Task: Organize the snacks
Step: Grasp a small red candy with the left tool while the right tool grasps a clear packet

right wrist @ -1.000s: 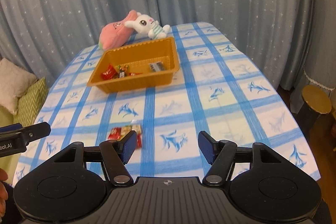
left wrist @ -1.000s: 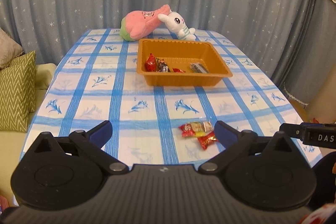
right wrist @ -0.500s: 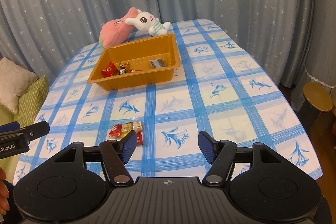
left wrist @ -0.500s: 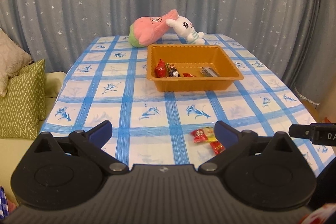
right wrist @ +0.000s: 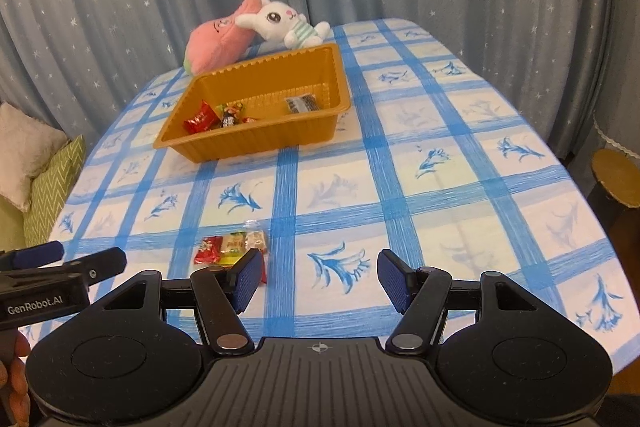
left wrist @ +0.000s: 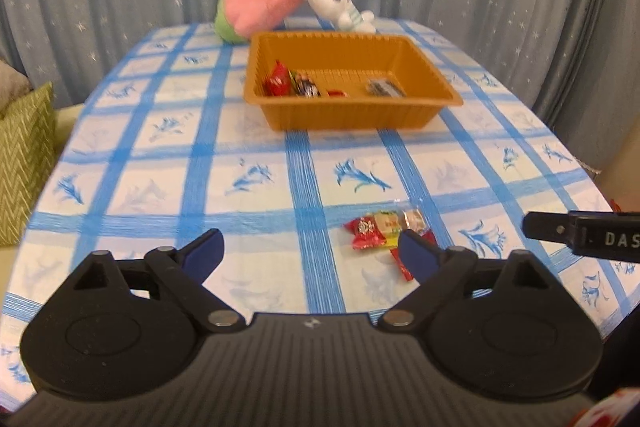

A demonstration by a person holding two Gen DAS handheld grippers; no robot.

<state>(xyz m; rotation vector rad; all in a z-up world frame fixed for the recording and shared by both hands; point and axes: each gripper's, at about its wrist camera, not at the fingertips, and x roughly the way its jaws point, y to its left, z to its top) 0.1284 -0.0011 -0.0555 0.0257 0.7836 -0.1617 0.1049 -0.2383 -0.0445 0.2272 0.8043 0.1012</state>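
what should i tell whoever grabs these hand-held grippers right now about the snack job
Left hand-held gripper: open, nothing between its fingers, which have just been closing a little. It is low over the near table.
Right hand-held gripper: open, holding nothing.
Orange tray: mid table, in front of two plush toys.
Done: several wrapped snacks lie in the tray.
Left: a small cluster of loose snacks on the tablecloth near the front edge, just ahead of the left gripper's right finger. They probably go into the tray next.
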